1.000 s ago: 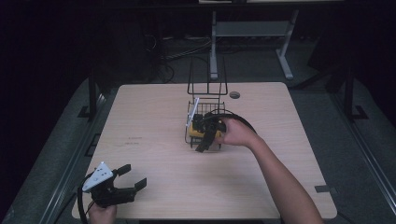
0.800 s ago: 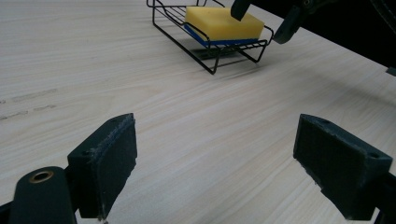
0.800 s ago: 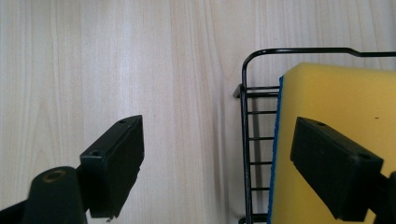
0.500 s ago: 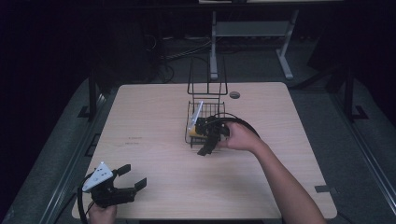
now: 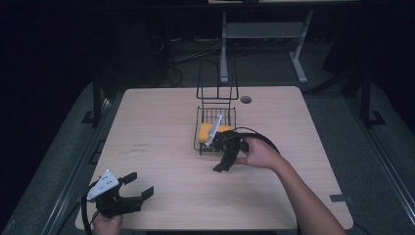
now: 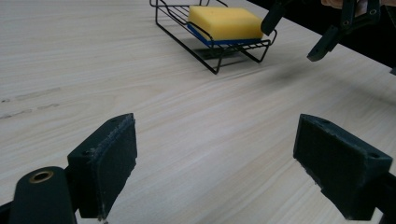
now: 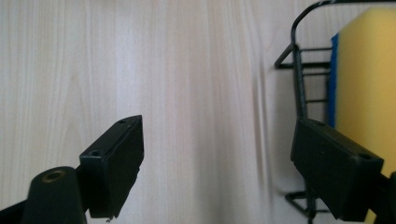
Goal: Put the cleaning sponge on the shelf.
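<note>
My right gripper (image 5: 226, 155): jaws apart, empty, just beside the wire rack (image 5: 215, 128) | yellow sponge (image 5: 211, 131): lying in that rack | my left gripper (image 5: 131, 192): jaws apart, empty, near table's front-left corner.

no text, label, brand, number or sign can be read anywhere in these views.

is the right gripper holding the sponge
No, the right gripper has its jaws wide open over bare table, and the sponge lies apart in the wire basket.
</note>
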`<state>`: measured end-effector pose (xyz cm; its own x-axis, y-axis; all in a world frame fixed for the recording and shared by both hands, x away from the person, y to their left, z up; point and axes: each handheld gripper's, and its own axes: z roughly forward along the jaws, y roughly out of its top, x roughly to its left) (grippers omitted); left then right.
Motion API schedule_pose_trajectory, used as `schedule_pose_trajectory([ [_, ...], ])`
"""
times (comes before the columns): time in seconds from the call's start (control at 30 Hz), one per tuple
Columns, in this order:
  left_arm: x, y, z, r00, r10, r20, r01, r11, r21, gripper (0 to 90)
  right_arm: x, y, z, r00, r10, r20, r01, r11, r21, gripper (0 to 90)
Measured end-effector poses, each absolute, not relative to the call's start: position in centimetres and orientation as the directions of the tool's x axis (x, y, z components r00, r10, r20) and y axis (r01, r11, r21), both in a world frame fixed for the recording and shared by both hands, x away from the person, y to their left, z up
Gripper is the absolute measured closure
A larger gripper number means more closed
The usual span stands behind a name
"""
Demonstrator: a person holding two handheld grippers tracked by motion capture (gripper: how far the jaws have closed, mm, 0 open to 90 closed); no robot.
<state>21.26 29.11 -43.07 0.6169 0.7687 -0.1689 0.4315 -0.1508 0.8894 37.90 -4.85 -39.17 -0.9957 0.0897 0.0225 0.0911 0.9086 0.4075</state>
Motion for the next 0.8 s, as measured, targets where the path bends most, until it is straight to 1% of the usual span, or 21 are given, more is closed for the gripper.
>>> schedule_pose_trajectory([
  [0.2,21.1,29.1,-43.0,0.618,0.768,-0.168,0.429,-0.150,0.891,12.8,36.8,-6.6,-39.7,-0.993,0.112,0.028,0.114,0.903,0.414,17.1],
  [0.8,21.2,29.1,-43.0,0.618,0.769,-0.164,0.429,-0.155,0.890,12.8,35.3,-10.2,-40.7,-0.987,0.160,0.027,0.157,0.897,0.412,17.1],
])
